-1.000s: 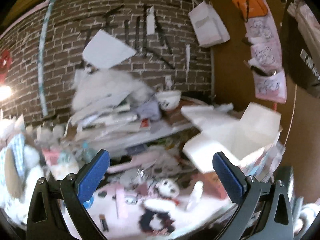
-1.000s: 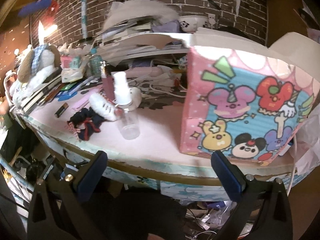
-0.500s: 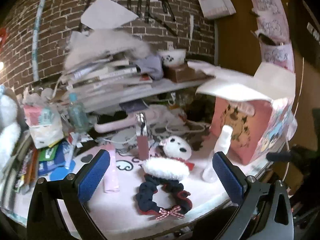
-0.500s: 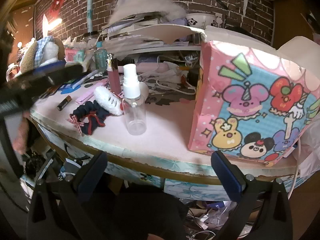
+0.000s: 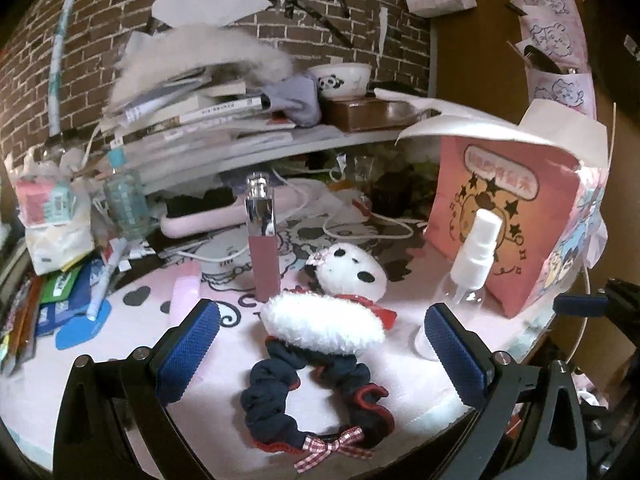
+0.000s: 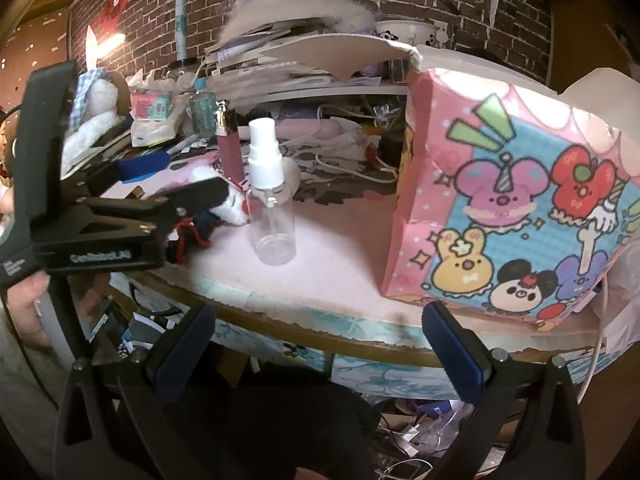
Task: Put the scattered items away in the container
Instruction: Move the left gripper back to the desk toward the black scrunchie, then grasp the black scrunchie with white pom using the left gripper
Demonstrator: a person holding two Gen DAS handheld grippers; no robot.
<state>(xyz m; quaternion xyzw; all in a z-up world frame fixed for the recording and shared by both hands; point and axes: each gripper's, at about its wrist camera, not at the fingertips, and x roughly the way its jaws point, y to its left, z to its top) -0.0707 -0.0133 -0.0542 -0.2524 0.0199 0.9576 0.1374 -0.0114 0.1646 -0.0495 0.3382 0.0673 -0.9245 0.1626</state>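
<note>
A pink cartoon-printed box [image 5: 516, 216] with open white flaps stands at the right of the pink table; it also shows in the right wrist view [image 6: 512, 208]. My left gripper [image 5: 320, 356] is open, low over a navy scrunchie [image 5: 316, 396] and a white fluffy puff [image 5: 320, 324]. Behind them lie a panda plush [image 5: 352, 270] and a standing pink lip gloss tube [image 5: 262, 240]. A clear spray bottle [image 5: 472, 260] stands by the box, seen too in the right wrist view [image 6: 270, 200]. My right gripper [image 6: 316, 352] is open and empty, below the table's front edge.
A shelf stacked with books and papers [image 5: 192, 112] and a panda bowl [image 5: 344, 78] backs the table. A water bottle [image 5: 124, 200], tissue pack [image 5: 48, 208], cables and pens crowd the left and rear. The left gripper's body [image 6: 100, 224] shows at the right wrist view's left.
My left gripper has dropped and moved in toward the scrunchie and puff, which now sit between its fingers. The right gripper has shifted only slightly; the left gripper has entered its view.
</note>
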